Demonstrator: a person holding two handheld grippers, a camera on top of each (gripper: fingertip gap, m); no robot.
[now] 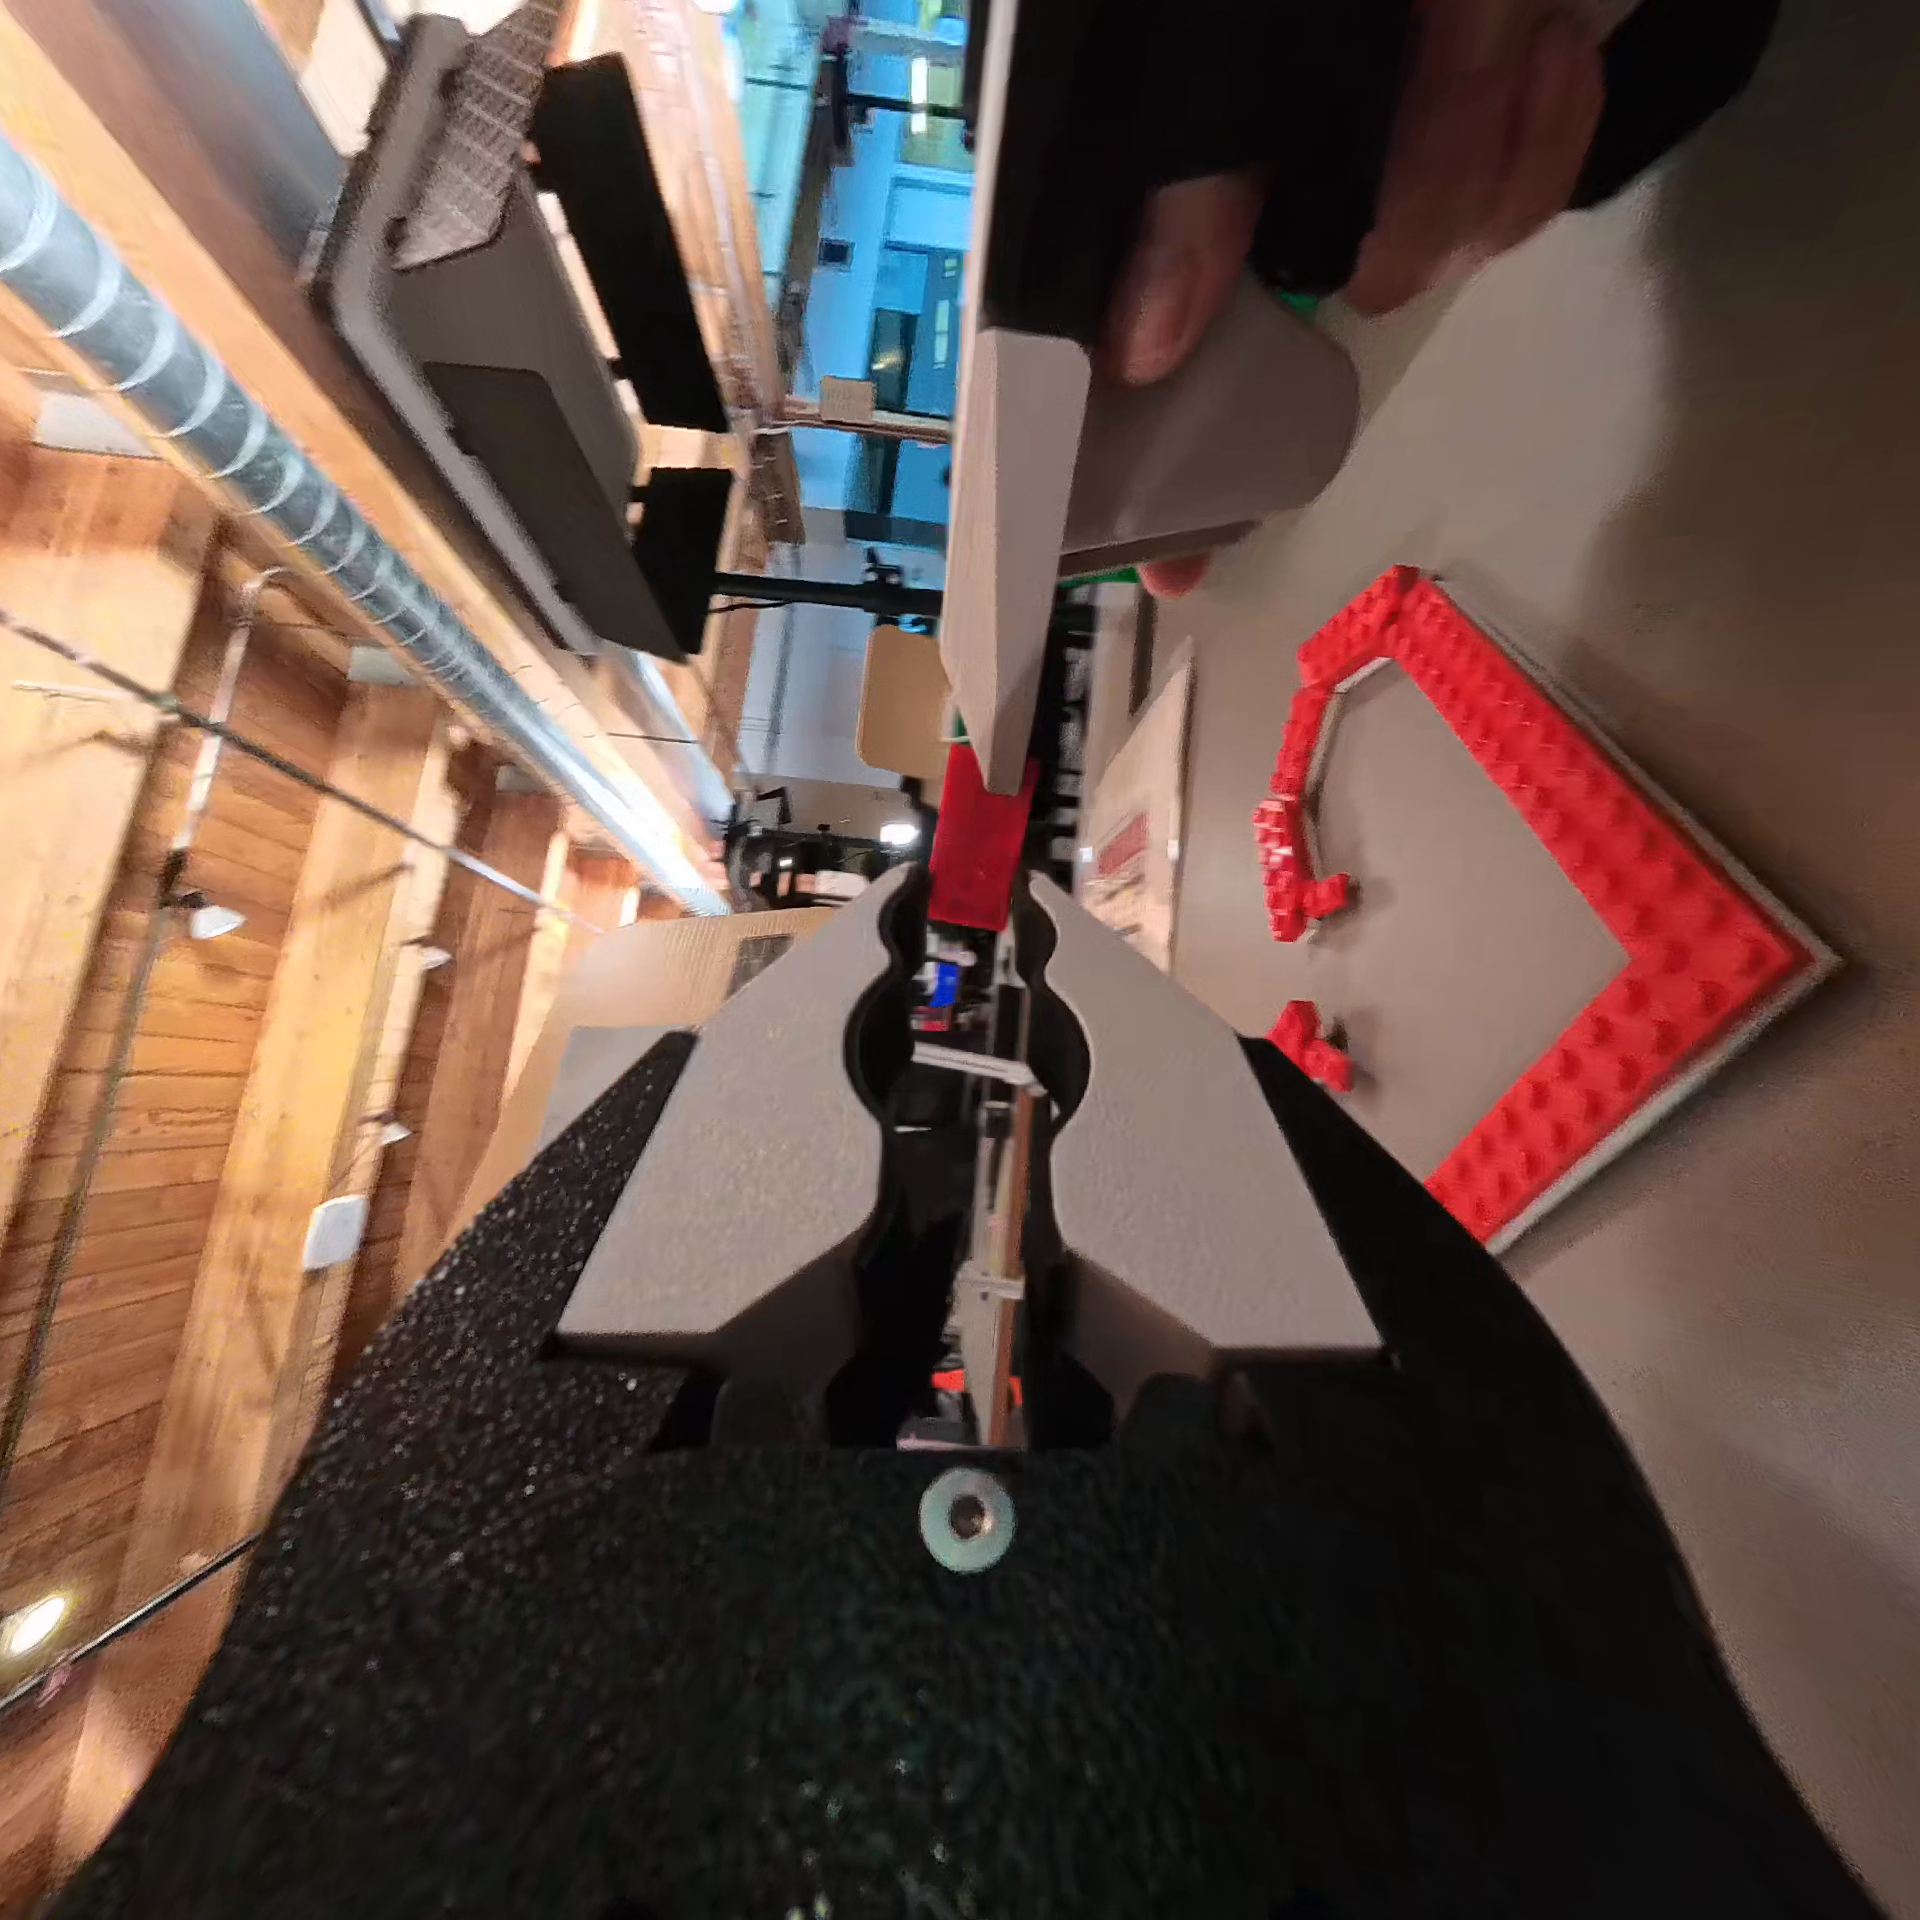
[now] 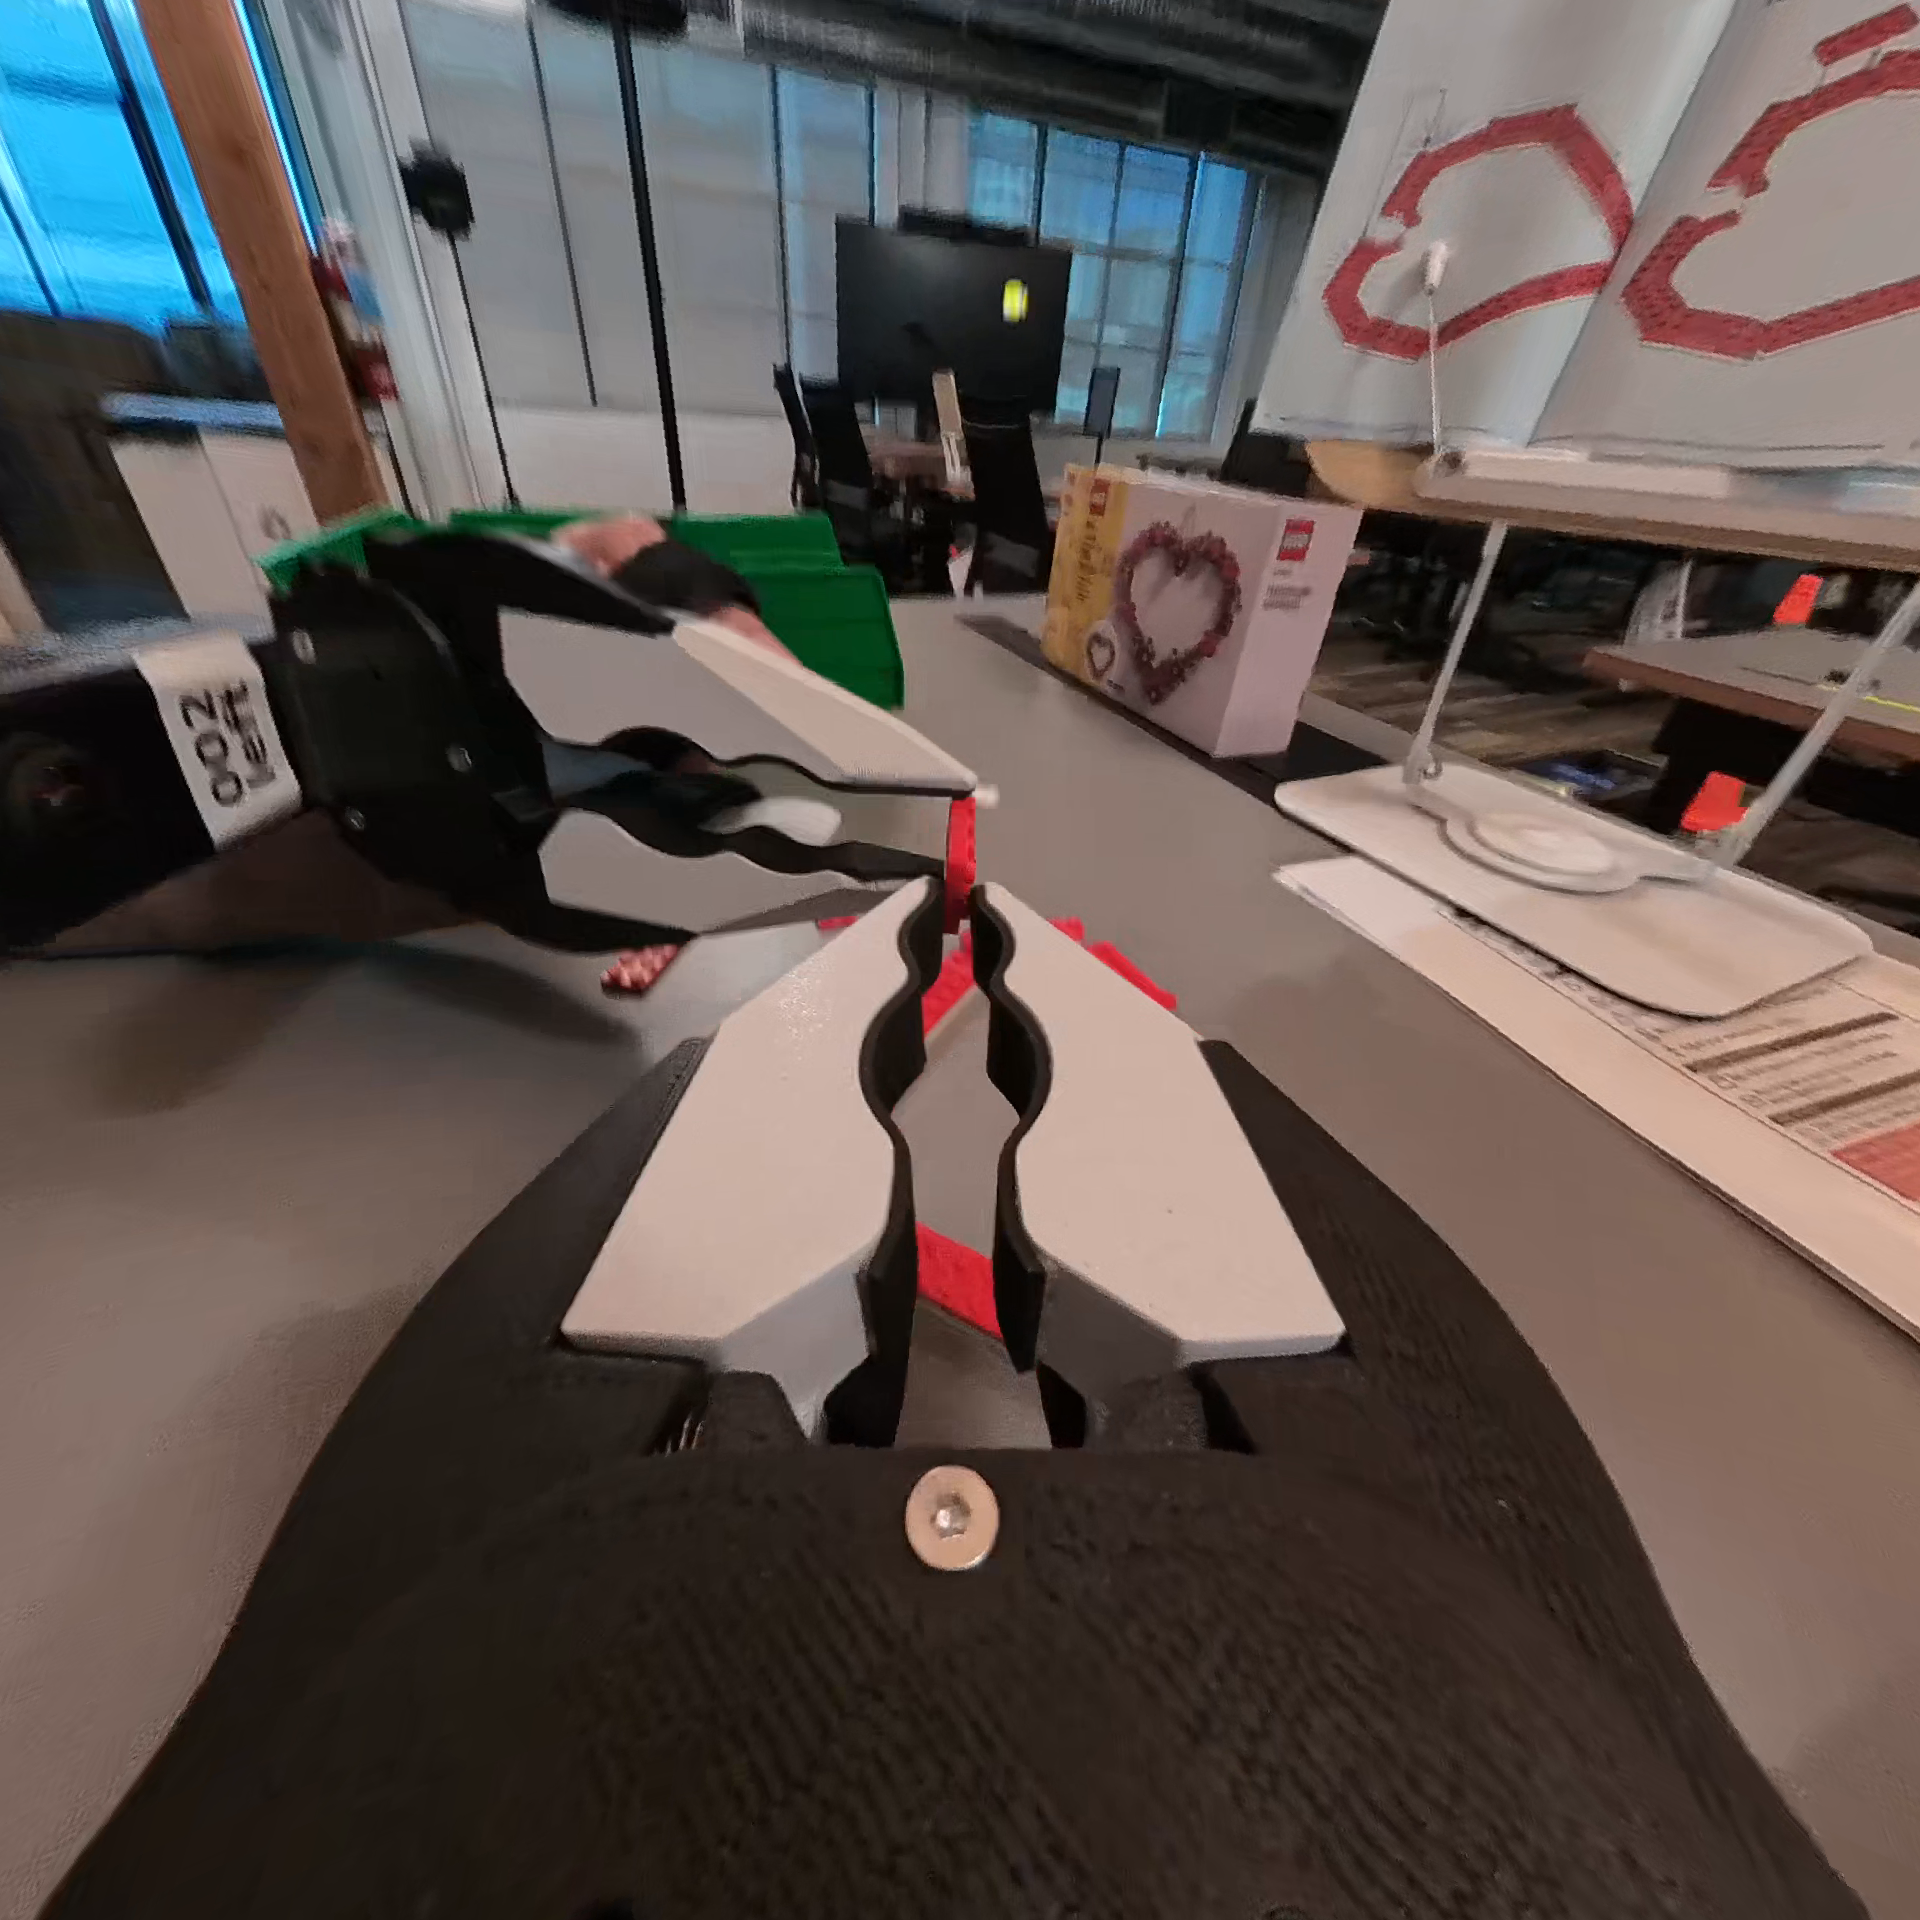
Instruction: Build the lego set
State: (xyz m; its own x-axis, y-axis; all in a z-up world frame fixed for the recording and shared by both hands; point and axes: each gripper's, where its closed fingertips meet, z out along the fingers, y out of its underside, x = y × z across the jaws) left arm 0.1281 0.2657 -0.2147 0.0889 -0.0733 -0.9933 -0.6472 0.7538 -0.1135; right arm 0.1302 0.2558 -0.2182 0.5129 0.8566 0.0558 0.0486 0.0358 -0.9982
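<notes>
A small red plate (image 1: 975,844) is held in the air between both grippers. My left gripper (image 1: 971,896) is shut on its near end. My right gripper (image 1: 1006,774) comes in from the top of the left wrist view and meets the plate's far end. In the right wrist view my right gripper (image 2: 961,896) is shut on the red plate (image 2: 961,857), and the left gripper (image 2: 951,826) grips it from the left. The red lego frame (image 1: 1621,831) lies flat on the table to the right, partly hidden under my right gripper in the right wrist view (image 2: 951,1278).
Loose red pieces (image 1: 1304,878) lie inside the frame. Green bins (image 2: 800,592) stand at the back left, a lego box (image 2: 1195,623) behind. An open instruction booklet (image 2: 1558,260) sits on a white stand (image 2: 1558,904) at right, over a paper sheet (image 2: 1714,1081). Only a small space, under 4 cm, lies between the two pairs of fingers.
</notes>
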